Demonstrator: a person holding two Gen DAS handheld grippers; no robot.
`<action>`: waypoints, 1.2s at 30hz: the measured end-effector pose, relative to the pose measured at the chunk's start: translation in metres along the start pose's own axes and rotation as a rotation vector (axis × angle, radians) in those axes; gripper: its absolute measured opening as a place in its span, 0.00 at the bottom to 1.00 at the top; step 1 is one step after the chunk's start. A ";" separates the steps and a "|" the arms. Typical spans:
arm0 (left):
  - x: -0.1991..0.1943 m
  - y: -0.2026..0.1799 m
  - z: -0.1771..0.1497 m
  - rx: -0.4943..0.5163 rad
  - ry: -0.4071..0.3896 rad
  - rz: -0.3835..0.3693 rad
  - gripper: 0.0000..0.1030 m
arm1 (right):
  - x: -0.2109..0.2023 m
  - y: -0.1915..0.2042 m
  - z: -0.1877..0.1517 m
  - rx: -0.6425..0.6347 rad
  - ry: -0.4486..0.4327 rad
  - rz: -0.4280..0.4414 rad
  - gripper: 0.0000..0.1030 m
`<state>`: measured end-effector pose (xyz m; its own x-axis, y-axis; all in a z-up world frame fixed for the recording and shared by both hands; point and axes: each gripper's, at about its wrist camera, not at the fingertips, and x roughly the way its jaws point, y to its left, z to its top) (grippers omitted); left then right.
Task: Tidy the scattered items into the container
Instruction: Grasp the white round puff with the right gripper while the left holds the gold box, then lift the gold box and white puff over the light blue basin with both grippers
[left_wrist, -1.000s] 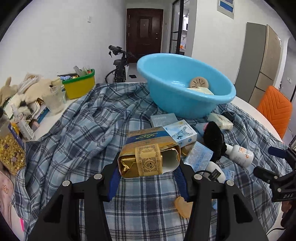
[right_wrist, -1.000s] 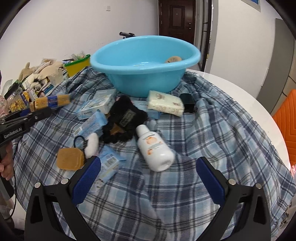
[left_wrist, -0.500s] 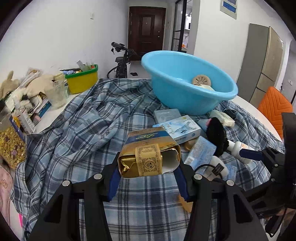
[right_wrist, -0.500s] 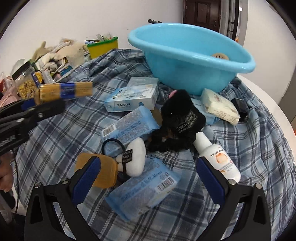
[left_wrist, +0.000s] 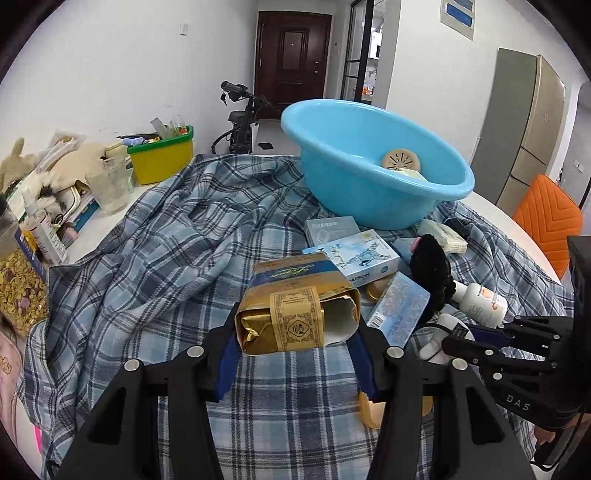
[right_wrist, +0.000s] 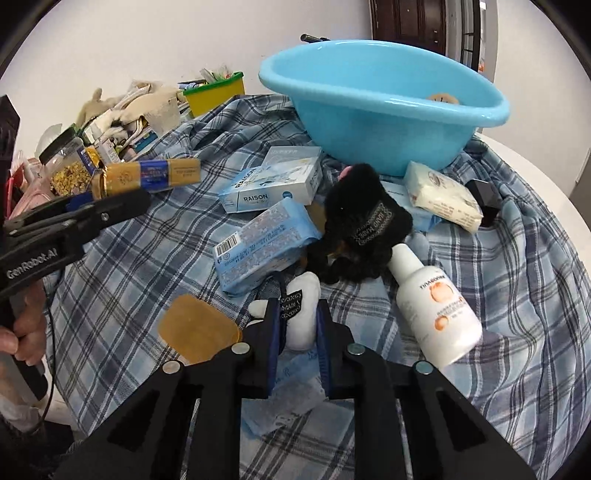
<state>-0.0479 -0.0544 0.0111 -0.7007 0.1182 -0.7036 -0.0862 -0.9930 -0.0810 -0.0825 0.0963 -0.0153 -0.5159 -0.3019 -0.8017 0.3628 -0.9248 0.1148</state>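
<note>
My left gripper (left_wrist: 295, 354) is shut on a gold and blue packet (left_wrist: 295, 306) and holds it above the plaid cloth; the packet also shows in the right wrist view (right_wrist: 147, 177). My right gripper (right_wrist: 297, 325) is shut on a small white plush piece (right_wrist: 301, 317) lying on the cloth. The blue basin (left_wrist: 373, 173) stands at the back with a round beige item (left_wrist: 400, 161) in it. Scattered near it lie a white lotion bottle (right_wrist: 436, 314), a black plush toy (right_wrist: 362, 229), a RAISON box (right_wrist: 273, 184), a blue wipes pack (right_wrist: 266, 243) and an amber soap (right_wrist: 197, 330).
A plaid cloth (left_wrist: 166, 258) covers the round white table (right_wrist: 535, 166). A yellow-green bin (left_wrist: 160, 155), a plastic cup (left_wrist: 110, 184), a jar of snacks (right_wrist: 70, 166) and plush clutter sit at the left. An orange chair (left_wrist: 546, 218) stands at the right.
My right gripper moved forward and down and closed on the white plush piece. My left gripper kept hold of the gold packet and shifted only slightly.
</note>
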 end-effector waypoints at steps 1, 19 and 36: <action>0.000 -0.001 0.000 -0.002 0.000 -0.001 0.53 | -0.001 -0.001 0.000 0.003 -0.006 -0.005 0.16; -0.099 -0.037 0.061 0.065 -0.260 -0.019 0.53 | -0.161 -0.025 0.035 0.113 -0.465 -0.135 0.17; -0.130 -0.053 0.059 0.092 -0.290 -0.054 0.53 | -0.215 -0.004 0.012 0.068 -0.597 -0.187 0.18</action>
<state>0.0059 -0.0167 0.1483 -0.8650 0.1805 -0.4682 -0.1834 -0.9822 -0.0398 0.0176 0.1621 0.1635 -0.9173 -0.1929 -0.3483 0.1847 -0.9811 0.0571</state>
